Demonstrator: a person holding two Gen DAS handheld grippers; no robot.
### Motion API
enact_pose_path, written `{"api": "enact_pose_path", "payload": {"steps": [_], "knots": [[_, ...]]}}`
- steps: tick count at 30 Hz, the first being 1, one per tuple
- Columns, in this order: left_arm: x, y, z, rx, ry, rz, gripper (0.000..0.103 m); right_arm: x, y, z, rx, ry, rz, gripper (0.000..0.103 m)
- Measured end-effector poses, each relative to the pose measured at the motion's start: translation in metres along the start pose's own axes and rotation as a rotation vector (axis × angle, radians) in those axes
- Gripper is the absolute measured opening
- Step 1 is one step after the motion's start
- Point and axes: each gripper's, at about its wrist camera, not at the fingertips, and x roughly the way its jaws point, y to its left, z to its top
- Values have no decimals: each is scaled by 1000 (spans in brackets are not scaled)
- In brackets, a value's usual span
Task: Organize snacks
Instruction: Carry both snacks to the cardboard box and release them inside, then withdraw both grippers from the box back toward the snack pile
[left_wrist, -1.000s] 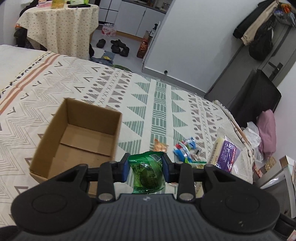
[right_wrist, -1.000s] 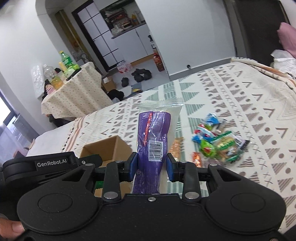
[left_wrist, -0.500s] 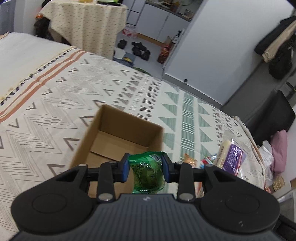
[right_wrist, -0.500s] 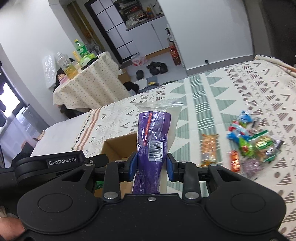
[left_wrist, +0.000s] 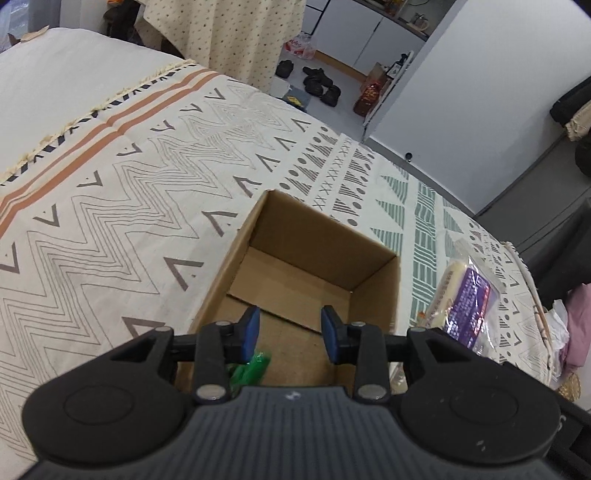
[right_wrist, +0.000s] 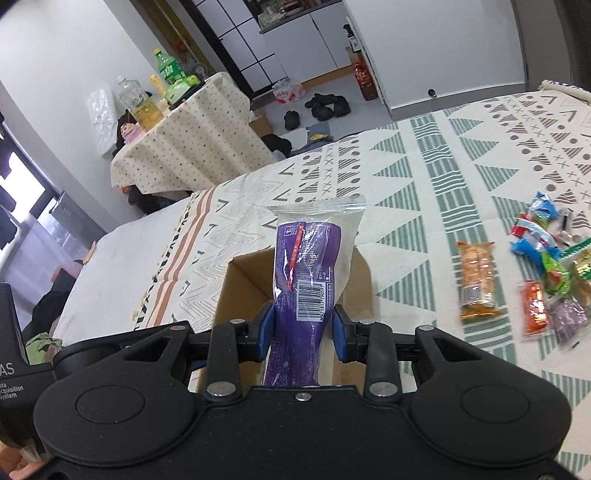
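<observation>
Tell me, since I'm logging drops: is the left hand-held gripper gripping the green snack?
No: the left hand-held gripper is open, and the green snack lies in the cardboard box.

Both hand-held grippers: left, right. Black ribbed plastic bodies, blue finger pads, silver screws.

L tongs apart, R tongs clamped, both prob. tilted down
</observation>
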Motion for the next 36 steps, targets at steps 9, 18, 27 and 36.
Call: {"api": "enact_pose_path", "payload": {"steps": [9,18,27,36], "knots": [[-6,-2,-1,-9,-6,24,50,8,-3,1,4,9,25,48],[-10,-26,-15,19,37,42,71,-36,-46,-6,6,-35,-27,68],[-25,-69,-41,81,0,71,81,-84,-106,-23,20,-63,-88,77],[-31,-113,-73,140,-22,51,102,-117,-156,-31,50,-85,-107,81]]}}
